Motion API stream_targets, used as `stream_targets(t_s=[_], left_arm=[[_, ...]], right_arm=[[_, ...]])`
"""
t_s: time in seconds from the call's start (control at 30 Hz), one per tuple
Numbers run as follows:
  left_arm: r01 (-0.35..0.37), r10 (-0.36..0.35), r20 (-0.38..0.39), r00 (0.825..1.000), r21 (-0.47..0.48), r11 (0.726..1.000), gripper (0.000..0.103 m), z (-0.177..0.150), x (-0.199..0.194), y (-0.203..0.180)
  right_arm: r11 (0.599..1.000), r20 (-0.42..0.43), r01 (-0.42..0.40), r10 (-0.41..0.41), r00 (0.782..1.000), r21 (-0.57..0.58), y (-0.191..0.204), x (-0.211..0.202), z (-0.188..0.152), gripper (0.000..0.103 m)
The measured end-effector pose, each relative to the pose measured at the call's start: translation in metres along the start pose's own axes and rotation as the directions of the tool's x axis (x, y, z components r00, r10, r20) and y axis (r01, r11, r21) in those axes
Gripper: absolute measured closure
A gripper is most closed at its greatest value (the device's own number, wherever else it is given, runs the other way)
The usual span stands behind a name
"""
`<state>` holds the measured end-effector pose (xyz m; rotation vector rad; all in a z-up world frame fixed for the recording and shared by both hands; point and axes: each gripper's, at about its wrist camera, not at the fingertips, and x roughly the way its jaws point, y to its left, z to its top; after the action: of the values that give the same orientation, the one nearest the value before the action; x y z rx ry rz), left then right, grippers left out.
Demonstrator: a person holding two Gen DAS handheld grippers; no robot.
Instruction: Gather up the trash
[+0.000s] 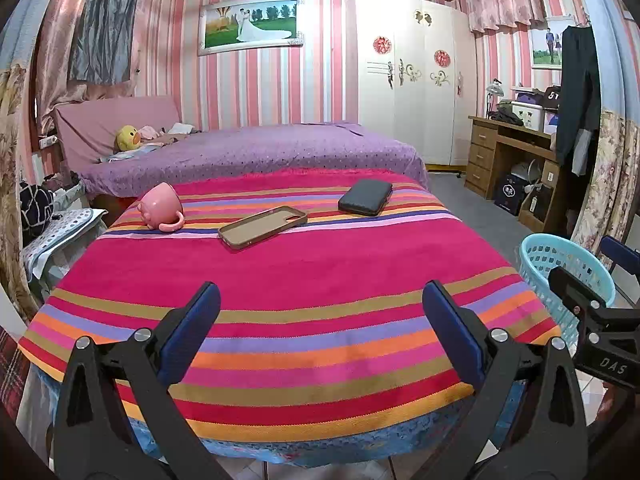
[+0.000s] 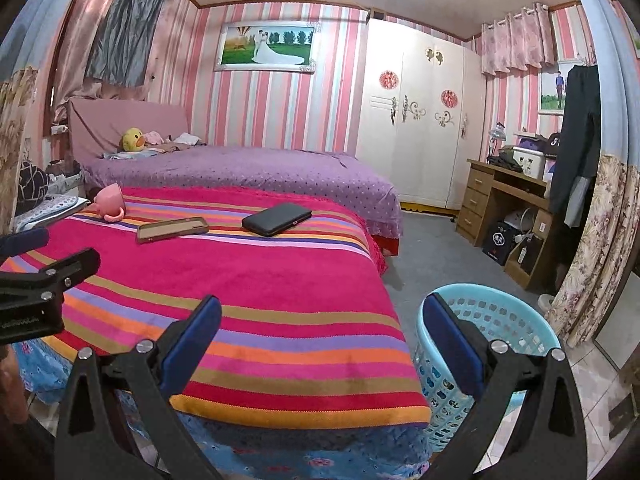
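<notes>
The biggest thing is the bed [image 1: 248, 152] with a purple cover, far back at 12 o'clock in the left wrist view. A tall white wardrobe [image 1: 408, 72] stands at 1 o'clock, and a brown wooden dresser [image 1: 504, 156] stands at 2 o'clock by the wall.

In front of the bed is the desk [image 1: 280, 272] with a bright striped cloth in pink, red, orange and purple. Beside the desk, on the floor, is a light blue basket [image 2: 492, 320] with holes in its sides. It is at 4 o'clock in the right wrist view and at 3 o'clock in the left wrist view. I cannot see down to its bottom.

On the desk a black case [image 1: 365, 197] lies flat at 1 o'clock. A brown phone case [image 1: 262, 226] lies open side up at 12 o'clock, near the black case but not touching it. A pink cup [image 1: 160, 206] lies tipped over at 11 o'clock, near the far edge. No scrap of trash shows on the cloth.

The left claw [image 1: 320, 336] is spread wide over the near side of the desk and grips nothing. The right claw [image 2: 322, 344] is spread wide too, with one blue finger over the desk edge and the other over the basket rim, and it grips nothing
</notes>
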<state>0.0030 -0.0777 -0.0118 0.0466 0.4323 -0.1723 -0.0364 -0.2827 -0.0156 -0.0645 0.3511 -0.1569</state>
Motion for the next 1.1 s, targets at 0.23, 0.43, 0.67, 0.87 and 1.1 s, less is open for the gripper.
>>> stream_targets(t_s=[0.23,0.43,0.67,0.87,1.1], left_arm=[[-0.013,0.013,0.014,1.000,0.003,1.000,0.005,-0.001,-0.002,-0.002],[-0.020,0.020,0.026,0.999,0.012,1.000,0.005,-0.001,-0.002,-0.003],[-0.021,0.021,0.033,0.999,0.001,1.000,0.005,-0.003,-0.004,-0.001],[-0.028,0.029,0.039,0.999,-0.005,1.000,0.005,-0.003,-0.006,0.005],[-0.033,0.034,0.046,0.998,-0.008,0.999,0.005,-0.003,-0.008,0.008]], right_arm=[[1.000,-0.007,-0.002,0.003,1.000,0.023,-0.004,0.002,-0.002,0.005],[0.999,0.000,0.000,0.000,1.000,0.039,-0.008,0.000,-0.001,0.005],[0.999,-0.007,0.006,-0.005,1.000,0.040,-0.007,0.002,-0.003,0.005],[0.999,-0.007,0.011,-0.011,1.000,0.033,-0.005,0.003,-0.004,0.005],[0.999,-0.010,0.014,-0.014,1.000,0.032,-0.004,0.004,-0.004,0.005]])
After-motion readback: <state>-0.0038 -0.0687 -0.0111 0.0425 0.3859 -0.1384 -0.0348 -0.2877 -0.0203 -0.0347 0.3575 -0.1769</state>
